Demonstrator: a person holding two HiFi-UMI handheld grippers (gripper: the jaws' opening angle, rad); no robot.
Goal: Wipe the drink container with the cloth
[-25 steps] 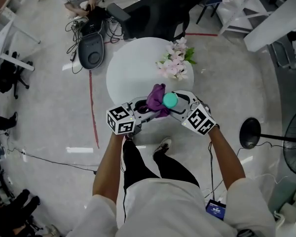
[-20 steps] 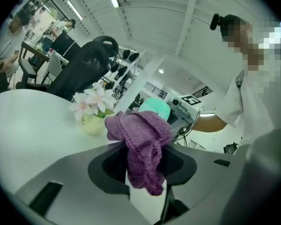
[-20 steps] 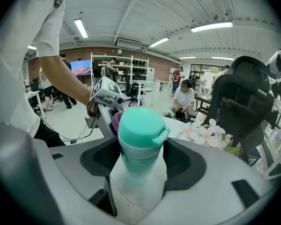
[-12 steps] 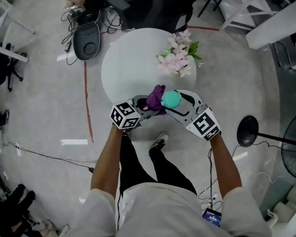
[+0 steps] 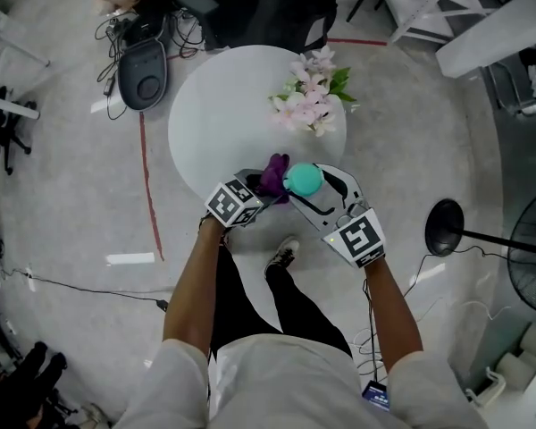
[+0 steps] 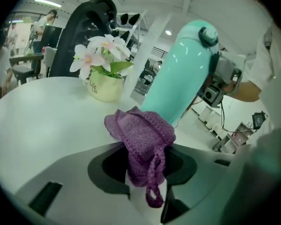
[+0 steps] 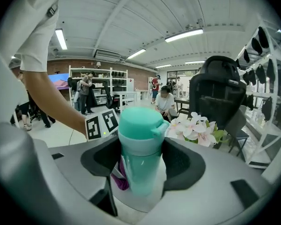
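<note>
This is an open lab or workshop space, with a bare concrete floor [image 5: 71, 195] marked with red tape [image 5: 147, 186] and trailed with loose cables [image 5: 62, 285]. Strip lights [image 7: 186, 34] hang from an exposed ceiling. Shelving racks [image 7: 107, 81] line the back wall, people [image 7: 166, 106] sit and stand about, and a black office chair [image 7: 218, 95] stands behind a round white surface [image 5: 223, 123].

Lettering reading "Life" is seen on the pale flower pot [image 6: 103, 89] on the table [image 6: 42, 121], in the left gripper view; the smaller print under it cannot be read. Square black-and-white markers [image 5: 357, 237] are carried on the cubes of the left gripper [image 5: 270, 186] and the right gripper [image 5: 305, 184]: patterns only, without letters or digits. Nothing else can be read.
</note>
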